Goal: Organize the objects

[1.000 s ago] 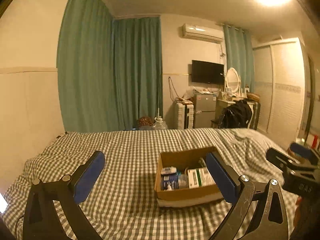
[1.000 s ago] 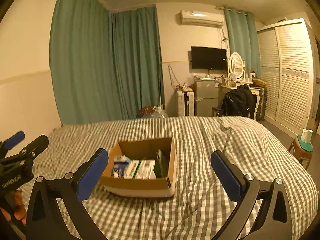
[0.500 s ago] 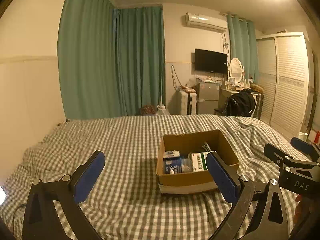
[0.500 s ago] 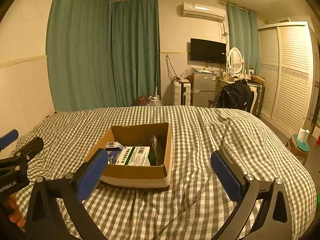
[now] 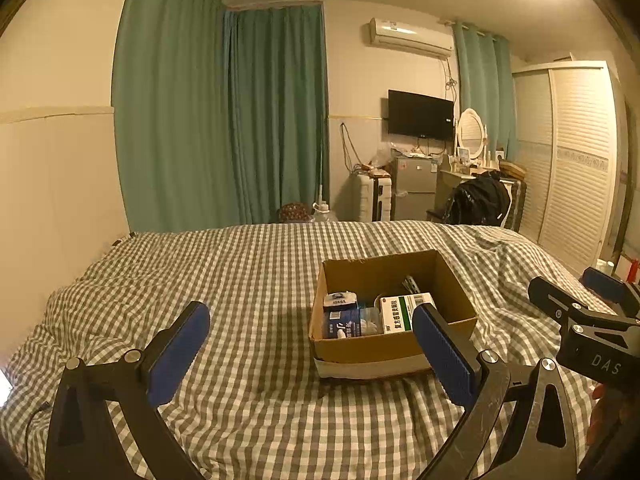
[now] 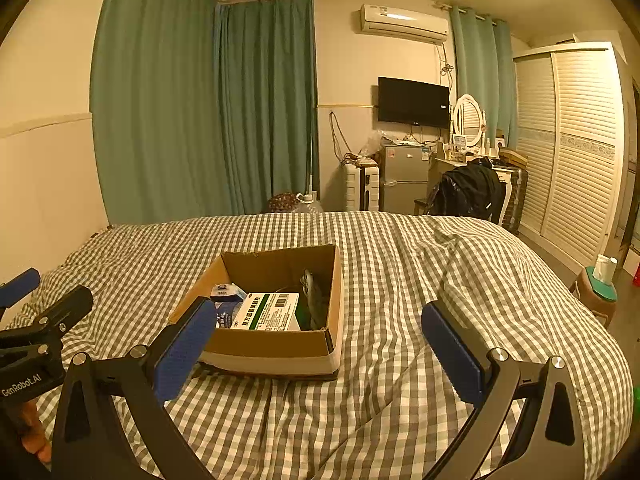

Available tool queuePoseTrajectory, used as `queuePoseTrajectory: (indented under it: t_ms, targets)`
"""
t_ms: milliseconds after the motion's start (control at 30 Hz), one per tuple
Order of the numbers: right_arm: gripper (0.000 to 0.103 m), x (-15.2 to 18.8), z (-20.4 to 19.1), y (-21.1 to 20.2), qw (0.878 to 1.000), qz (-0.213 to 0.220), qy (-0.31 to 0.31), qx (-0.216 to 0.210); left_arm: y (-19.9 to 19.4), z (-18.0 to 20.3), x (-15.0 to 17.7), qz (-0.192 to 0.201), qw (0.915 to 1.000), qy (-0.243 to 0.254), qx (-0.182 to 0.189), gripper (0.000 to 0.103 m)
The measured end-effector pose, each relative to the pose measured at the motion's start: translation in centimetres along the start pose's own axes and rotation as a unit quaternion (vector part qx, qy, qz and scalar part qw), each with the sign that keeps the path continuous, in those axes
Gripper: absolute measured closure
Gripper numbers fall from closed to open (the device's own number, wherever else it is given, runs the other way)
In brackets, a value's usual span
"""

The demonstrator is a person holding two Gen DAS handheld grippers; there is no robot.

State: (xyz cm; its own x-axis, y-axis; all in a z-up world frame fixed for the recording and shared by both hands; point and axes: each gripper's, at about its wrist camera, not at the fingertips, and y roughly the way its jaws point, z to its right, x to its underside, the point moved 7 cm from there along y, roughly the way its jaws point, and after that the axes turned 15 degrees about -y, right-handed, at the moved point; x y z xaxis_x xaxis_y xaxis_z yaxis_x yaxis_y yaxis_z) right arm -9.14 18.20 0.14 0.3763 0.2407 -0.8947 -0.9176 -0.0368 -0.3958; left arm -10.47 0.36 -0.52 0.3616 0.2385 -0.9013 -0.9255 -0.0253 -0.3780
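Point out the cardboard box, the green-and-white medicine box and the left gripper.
cardboard box (image 6: 276, 346): right wrist view, front wall.
green-and-white medicine box (image 6: 267, 311): right wrist view, top face.
left gripper (image 5: 310, 344): left wrist view, midway between fingertips.

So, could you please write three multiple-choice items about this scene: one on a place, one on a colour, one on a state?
1. Where does the cardboard box stand?
A. on the checked bedcover
B. on the floor
C. on the desk

2. What colour are the curtains?
A. red
B. white
C. green

3. How is the left tool?
A. shut on a box
B. open and empty
C. out of view

Answers:
1 A, checked cloth shows all around the box.
2 C, both views show green folds.
3 B, its blue pads stand wide apart with nothing between them.
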Motion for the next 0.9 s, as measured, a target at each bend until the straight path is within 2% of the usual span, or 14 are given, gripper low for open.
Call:
queuePoseTrajectory:
  t_ms: [900]
  targets:
    - [0.0,0.43,-0.53,0.15,1.0,-0.01,-0.007,-0.007,0.24,-0.33,0.67,-0.011,0.9999,-0.004,-0.003,0.0]
